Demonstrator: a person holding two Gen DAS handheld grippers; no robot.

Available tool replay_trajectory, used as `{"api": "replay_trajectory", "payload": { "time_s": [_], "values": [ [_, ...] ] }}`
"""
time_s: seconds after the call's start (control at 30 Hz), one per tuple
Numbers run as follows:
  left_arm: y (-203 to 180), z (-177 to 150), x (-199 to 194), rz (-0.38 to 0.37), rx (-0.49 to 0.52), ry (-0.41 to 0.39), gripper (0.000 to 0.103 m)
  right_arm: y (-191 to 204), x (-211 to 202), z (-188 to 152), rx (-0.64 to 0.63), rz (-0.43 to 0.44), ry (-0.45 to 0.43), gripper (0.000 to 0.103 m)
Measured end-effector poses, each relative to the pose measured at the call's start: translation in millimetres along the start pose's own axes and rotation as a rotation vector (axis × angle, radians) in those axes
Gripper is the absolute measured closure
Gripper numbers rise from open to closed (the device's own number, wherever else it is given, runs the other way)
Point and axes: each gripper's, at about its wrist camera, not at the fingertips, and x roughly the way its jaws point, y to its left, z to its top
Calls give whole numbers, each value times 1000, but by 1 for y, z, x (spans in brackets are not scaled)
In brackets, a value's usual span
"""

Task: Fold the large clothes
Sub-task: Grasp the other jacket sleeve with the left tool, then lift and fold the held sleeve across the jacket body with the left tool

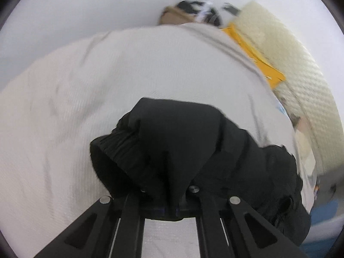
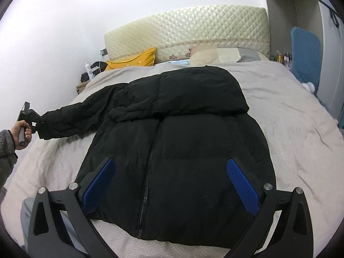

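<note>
The black jacket is a puffy, matt, quilted cloth with a dark zip down its front, and it lies on a pale bedspread of soft, finely ribbed and dotted fabric. Behind the jacket, the headboard looks cream, diamond-quilted and slightly glossy, with a mustard cloth pillow against it. The right gripper, over the jacket's hem, is matt black plastic with silvery metal pins and smooth blue pads.

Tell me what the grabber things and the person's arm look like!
The right gripper has black fingers with round silver bolts and flat blue pads. The left gripper is black with silver bolts too. The person's left hand is bare, with a fuzzy grey sleeve.
</note>
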Motion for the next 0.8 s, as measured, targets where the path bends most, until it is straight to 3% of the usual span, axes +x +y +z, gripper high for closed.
{"api": "replay_trajectory", "payload": {
  "time_s": [0.1,0.23,0.4,0.57,0.8],
  "values": [
    [-39,8,-33,-40,83,3,98,-9,4,4,20,8,2,0],
    [-105,14,-92,-151,155,12,99,-13,6,12,18,11,-11,0],
    [-200,-2,-164,-262,281,-4,99,-19,6,17,13,1,-27,0],
    [-315,-53,-217,-354,475,-7,99,-24,0,22,-1,-20,-51,0],
    [-458,-165,-200,-405,729,71,99,-41,-17,26,19,-67,-102,0]
  ]
}}
